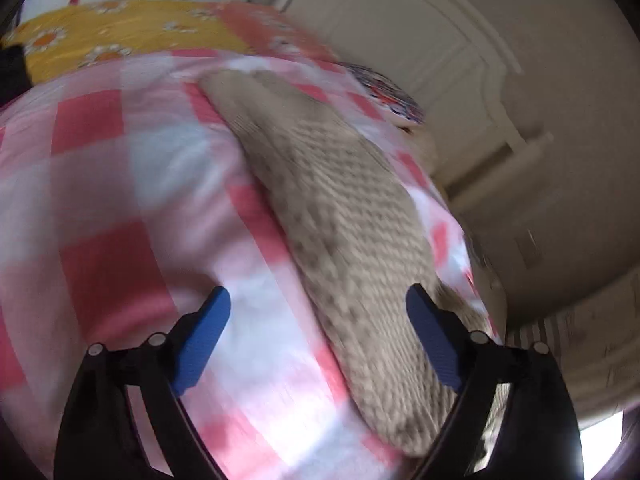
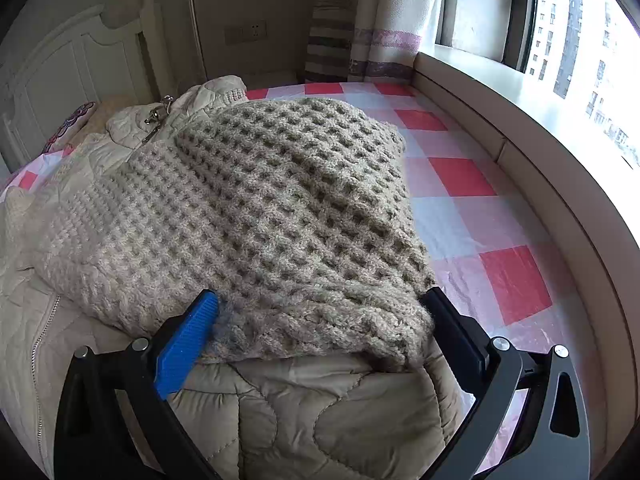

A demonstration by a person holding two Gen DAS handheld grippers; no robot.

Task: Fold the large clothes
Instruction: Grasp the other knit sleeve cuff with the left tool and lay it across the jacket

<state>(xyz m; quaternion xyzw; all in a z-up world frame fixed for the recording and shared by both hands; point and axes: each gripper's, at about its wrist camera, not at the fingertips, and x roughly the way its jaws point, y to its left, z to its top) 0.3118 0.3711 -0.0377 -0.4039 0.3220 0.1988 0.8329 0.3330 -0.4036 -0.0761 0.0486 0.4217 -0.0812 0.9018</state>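
Quilted jacket (image 2: 304,412) under right tongs (image 2: 320,312) spread around knit sweater (image 2: 256,208), left tongs (image 1: 318,300) spread above checked sheet (image 1: 100,208)

Left claw (image 1: 318,308) spread wide, beige knit sweater (image 1: 340,208) on pink checked sheet (image 1: 100,200)

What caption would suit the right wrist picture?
Open right gripper meets a knitted sweater lying on a quilted jacket on a checked bed.

You've got a pink-checked bed sheet (image 2: 460,176) covering the bed, white headboard (image 2: 60,68) at its head, striped curtain (image 2: 384,20) and window (image 2: 580,40) along one edge, yellow floral quilt (image 1: 120,36) at the far side.
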